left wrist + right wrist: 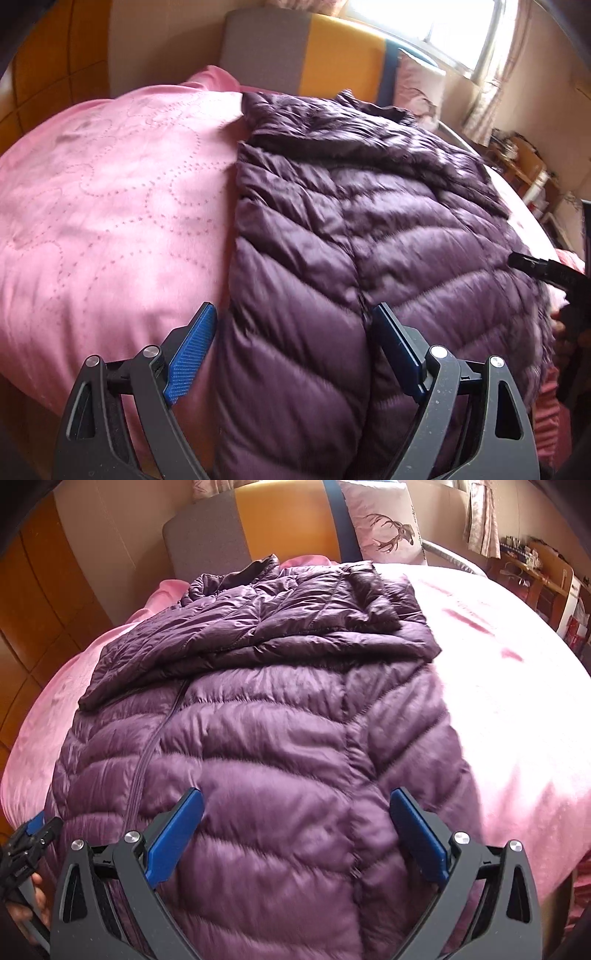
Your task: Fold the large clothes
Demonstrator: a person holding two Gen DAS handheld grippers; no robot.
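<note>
Both grippers are held low over the near hem of a purple down jacket [266, 716], which lies spread on a pink quilt [103, 206] covering the bed. The jaws of the left gripper [295, 354] stand wide apart with nothing clamped; the jacket's side edge runs between them, one blue pad over the quilt at 9 o'clock and the other over the jacket at 3 o'clock. The jaws of the right gripper [295, 834] are likewise spread wide and empty, above the jacket's lower panel beside a vertical seam.

At 12 o'clock the sleeves are seen already laid across the chest, below the collar. A lengthwise fold from hem to collar is judged to be the step in hand.

Hazards from this position:
- Quilt may be pinched together with the jacket edge by the left jaws, so that the bedding is lifted with the fold.
- Only the slippery top layer may be caught, leaving the back panel behind and the fold uneven.
- Uneven lifting by the two grippers may skew the hem.
- The folded sleeves may slide off if the hem is raised abruptly.
- Trapped air in the padding may cause the fold to spring open.
</note>
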